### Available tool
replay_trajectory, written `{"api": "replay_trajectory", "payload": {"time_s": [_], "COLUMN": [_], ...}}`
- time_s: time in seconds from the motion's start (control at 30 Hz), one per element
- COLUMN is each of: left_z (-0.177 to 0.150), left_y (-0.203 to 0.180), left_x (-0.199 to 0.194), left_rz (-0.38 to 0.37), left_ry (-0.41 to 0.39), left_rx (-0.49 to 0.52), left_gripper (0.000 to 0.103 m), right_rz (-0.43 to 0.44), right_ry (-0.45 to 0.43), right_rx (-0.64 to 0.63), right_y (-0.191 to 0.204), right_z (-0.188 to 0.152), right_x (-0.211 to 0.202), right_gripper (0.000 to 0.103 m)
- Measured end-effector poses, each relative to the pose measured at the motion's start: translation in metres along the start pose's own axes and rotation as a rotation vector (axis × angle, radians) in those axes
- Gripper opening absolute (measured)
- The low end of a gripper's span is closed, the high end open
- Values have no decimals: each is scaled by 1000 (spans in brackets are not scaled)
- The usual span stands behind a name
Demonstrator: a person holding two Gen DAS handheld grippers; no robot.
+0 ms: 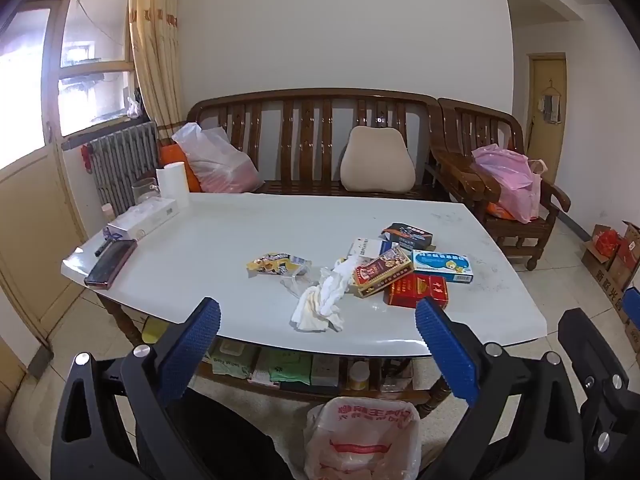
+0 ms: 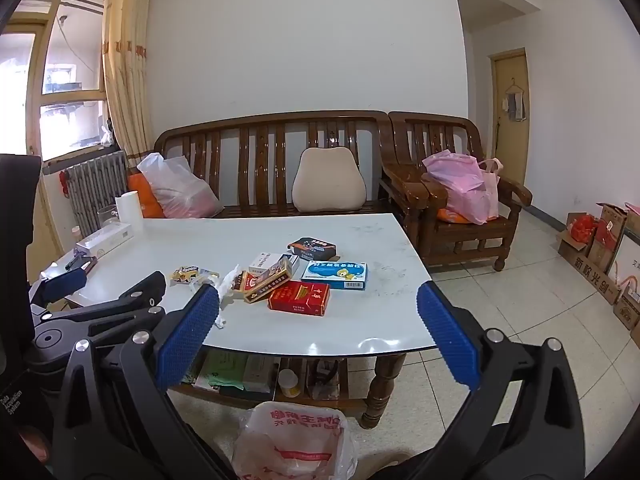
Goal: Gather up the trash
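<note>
Both blue-padded grippers, left [image 1: 316, 320] and right [image 2: 318, 318], hang spread and empty, short of crumpled white tissue [image 1: 320, 308] on the glossy white table [image 1: 240, 216]

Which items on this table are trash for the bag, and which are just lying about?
Likely trash: crumpled tissue, snack wrapper, red carton, blue-and-white box, black box, destined for the trash bag.

Probably bystanders: phone, paper roll, long white box.

Glossy white table [image 1: 240, 216], varnished wooden bench [image 1: 312, 98], crumpled paper tissue [image 1: 320, 308], thin plastic trash bag [image 1: 360, 440], knurled blue pads [image 1: 192, 352].
</note>
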State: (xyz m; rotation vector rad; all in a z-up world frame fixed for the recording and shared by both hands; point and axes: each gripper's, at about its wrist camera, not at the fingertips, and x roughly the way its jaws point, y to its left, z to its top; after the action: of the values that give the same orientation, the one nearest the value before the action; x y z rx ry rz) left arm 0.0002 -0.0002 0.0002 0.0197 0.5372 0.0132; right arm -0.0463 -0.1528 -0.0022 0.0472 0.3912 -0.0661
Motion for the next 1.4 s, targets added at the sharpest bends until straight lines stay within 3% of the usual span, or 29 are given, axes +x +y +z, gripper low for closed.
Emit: {"api": "replay_trajectory", "payload": {"time_s": [1.4], "left_z": [-3], "left_y": [12], "left_x": [-4], "left_rz": [17], "left_ry": [-16], "left_rx": [-34], "left_gripper": [96], "right_rz": [-5], "right_ry": [1], "right_rx": [-17], "right_y": [11], "right_z": [1], "right_x": [1], "right_gripper": [97]}}
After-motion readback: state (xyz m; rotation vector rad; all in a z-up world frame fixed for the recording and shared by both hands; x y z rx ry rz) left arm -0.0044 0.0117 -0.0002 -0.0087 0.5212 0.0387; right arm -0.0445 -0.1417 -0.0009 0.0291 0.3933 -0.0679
